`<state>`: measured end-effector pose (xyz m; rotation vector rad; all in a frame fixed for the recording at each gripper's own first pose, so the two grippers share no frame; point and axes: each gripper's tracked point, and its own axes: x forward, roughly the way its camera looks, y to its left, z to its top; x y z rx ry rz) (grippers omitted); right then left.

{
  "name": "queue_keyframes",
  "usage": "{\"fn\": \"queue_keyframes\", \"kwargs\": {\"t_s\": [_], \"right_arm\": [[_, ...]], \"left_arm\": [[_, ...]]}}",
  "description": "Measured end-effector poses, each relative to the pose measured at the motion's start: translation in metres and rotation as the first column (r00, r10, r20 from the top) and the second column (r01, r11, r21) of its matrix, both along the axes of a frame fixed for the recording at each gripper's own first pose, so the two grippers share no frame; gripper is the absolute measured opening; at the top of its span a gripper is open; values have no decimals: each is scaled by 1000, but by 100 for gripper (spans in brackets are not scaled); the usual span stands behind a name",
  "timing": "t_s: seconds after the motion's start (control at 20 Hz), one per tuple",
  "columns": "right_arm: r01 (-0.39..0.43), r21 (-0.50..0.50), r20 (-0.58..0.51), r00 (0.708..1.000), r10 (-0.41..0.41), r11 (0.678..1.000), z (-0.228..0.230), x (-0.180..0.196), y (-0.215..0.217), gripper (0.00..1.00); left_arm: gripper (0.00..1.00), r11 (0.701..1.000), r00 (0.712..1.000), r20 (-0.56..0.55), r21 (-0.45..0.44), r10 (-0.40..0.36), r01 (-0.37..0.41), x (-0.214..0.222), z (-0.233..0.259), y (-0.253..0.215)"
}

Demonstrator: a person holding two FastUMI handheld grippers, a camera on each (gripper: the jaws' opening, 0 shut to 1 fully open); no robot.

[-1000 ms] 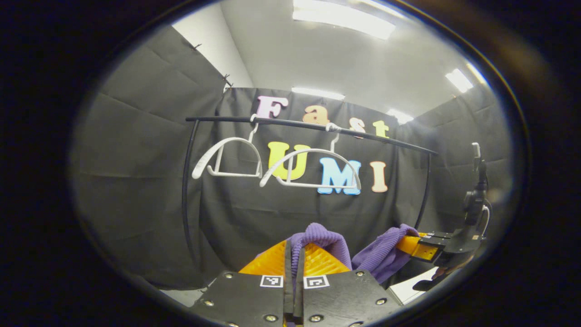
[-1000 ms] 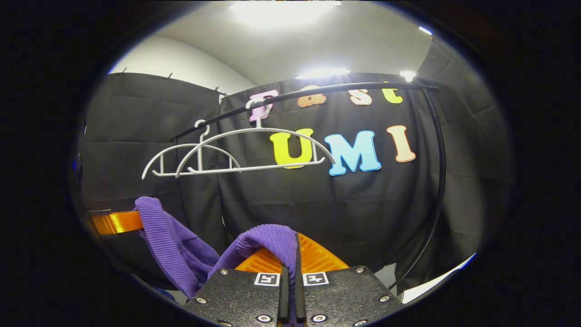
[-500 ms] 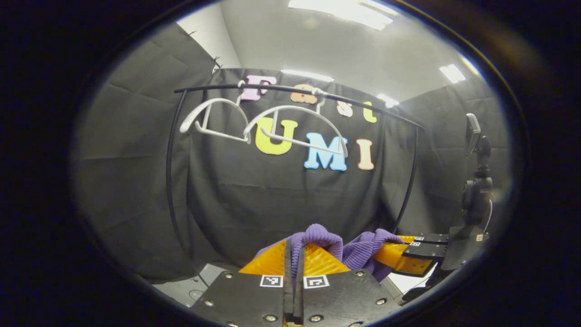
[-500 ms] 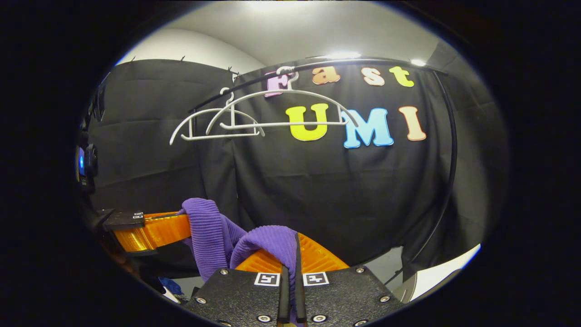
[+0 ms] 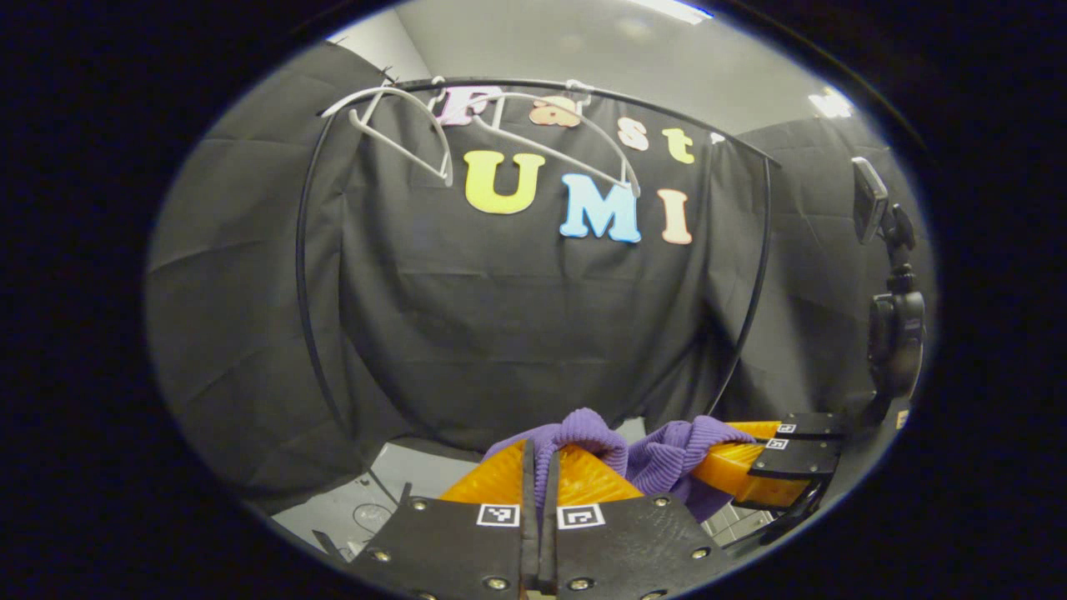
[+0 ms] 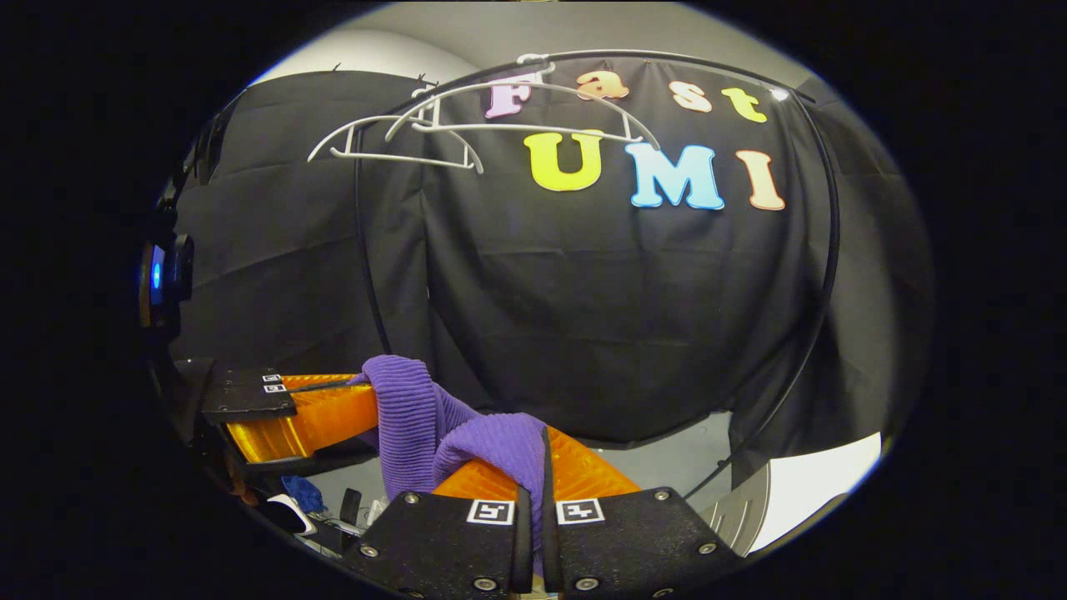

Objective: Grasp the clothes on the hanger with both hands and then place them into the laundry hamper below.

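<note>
A purple ribbed knit garment [image 5: 667, 460] hangs bunched between my two grippers, off the hangers. In the left gripper view my left gripper [image 5: 542, 448] is shut on one fold of it, and my right gripper [image 5: 738, 467] pinches the other end at the lower right. In the right gripper view my right gripper [image 6: 533, 446] is shut on the purple garment [image 6: 413, 408], and my left gripper [image 6: 329, 400] holds it from the left. Two bare white hangers [image 5: 400, 121] [image 6: 517, 104] hang on the black rail [image 5: 583, 87] high above.
The rail's curved black uprights [image 5: 304, 275] [image 6: 825, 250] stand on either side of the booth's black cloth. A camera mount [image 5: 892, 333] is at the right edge, and a device with a blue light [image 6: 158, 279] at the left. Grey floor [image 5: 375, 492] shows below.
Both grippers have come down with the purple garment, so the rail and hangers have risen in both views. The grippers have drawn closer together, and floor has come into sight.
</note>
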<state>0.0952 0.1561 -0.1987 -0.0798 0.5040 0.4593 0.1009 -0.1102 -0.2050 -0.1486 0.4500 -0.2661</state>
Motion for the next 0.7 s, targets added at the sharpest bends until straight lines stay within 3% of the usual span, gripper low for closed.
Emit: {"fn": "queue_keyframes", "kwargs": {"t_s": [0.2,0.3,0.7], "right_arm": [[-4,-55,-67,998,0,998,-39,-3,-9,5],[-21,-80,-109,994,12,997,-58,-2,-11,5],[-71,-164,-228,973,33,984,-119,-26,-15,6]], "left_arm": [[6,1000,995,-94,17,21,-20,-5,-42,4],[1,999,990,-138,30,28,-24,-4,-63,6],[1,994,957,-290,111,25,8,-22,-136,6]]}}
